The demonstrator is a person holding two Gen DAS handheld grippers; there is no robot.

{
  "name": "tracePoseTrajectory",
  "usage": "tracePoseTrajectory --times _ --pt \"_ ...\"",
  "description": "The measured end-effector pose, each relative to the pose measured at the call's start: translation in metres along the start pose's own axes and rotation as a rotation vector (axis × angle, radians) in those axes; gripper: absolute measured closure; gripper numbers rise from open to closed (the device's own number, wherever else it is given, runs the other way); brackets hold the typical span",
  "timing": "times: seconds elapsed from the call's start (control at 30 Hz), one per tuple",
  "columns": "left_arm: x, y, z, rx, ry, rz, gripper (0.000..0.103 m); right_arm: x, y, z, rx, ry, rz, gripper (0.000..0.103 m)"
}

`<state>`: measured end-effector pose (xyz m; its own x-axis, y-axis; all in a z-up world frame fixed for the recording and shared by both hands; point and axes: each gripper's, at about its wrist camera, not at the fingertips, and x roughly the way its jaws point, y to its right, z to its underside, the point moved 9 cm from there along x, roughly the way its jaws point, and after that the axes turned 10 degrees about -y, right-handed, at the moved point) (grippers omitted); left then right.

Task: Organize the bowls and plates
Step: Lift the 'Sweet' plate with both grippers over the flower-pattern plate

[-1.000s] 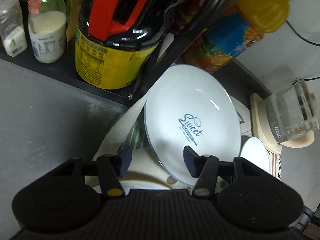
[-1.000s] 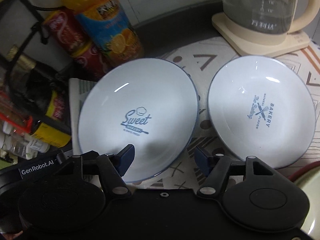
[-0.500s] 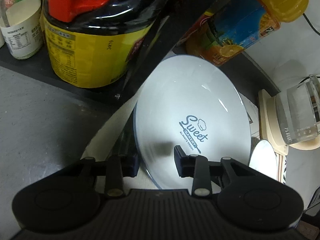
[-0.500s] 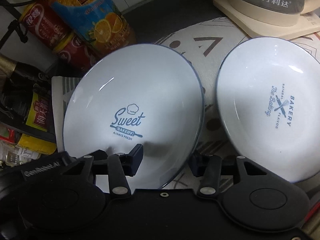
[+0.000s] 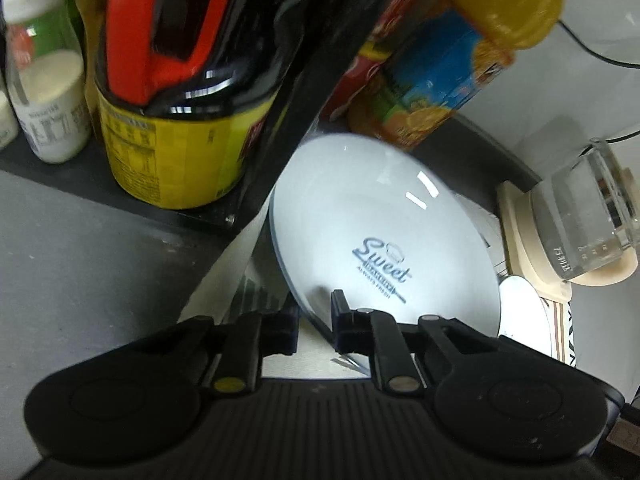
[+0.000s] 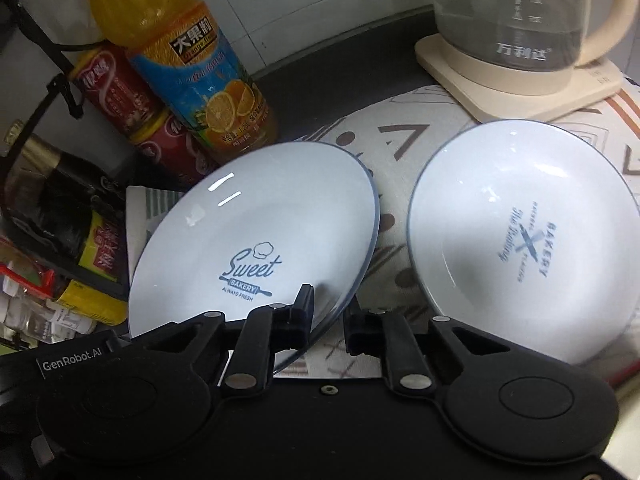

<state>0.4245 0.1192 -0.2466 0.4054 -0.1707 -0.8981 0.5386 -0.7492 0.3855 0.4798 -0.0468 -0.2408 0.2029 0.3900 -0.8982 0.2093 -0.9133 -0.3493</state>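
Note:
A white "Sweet Bakery" plate (image 6: 256, 248) with a blue rim is tilted up off the patterned cloth, its near edge raised. My left gripper (image 5: 314, 326) is shut on its near rim; the plate (image 5: 380, 240) fills the middle of the left wrist view. My right gripper (image 6: 328, 320) is shut on the same plate's near right rim, one finger over it and one under. A second white "Bakery" plate (image 6: 520, 240) lies flat on the cloth to the right, a sliver of it (image 5: 524, 316) showing in the left wrist view.
An orange juice bottle (image 6: 192, 76) and red cans (image 6: 116, 92) stand behind the plates. A black rack (image 5: 168, 208) with a big yellow-labelled bottle (image 5: 180, 120) is at the left. A glass kettle (image 6: 520, 28) on a cream base stands at the back right.
Both grippers closed on the near rim of the "Sweet Bakery" plate, and the plate has tipped up off the cloth. The "Bakery" plate has not moved.

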Motion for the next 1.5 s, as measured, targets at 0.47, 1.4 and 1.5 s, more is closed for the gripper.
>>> tracePoseTrajectory --times 0.47,1.4,1.5 --pt "-0.044 -0.006 0.040 0.031 0.020 0.024 0.089 -0.052 -0.002 0.037 -0.052 0.087 0.000 0.088" --pt "-0.104 -0.046 0.160 0.022 0.051 0.039 0.088 -0.107 0.001 0.149 -0.127 0.112 -0.006 0.088" --pt "-0.103 -0.051 0.169 0.013 0.043 0.035 0.088 -0.105 0.002 0.157 -0.137 0.103 0.000 0.088"
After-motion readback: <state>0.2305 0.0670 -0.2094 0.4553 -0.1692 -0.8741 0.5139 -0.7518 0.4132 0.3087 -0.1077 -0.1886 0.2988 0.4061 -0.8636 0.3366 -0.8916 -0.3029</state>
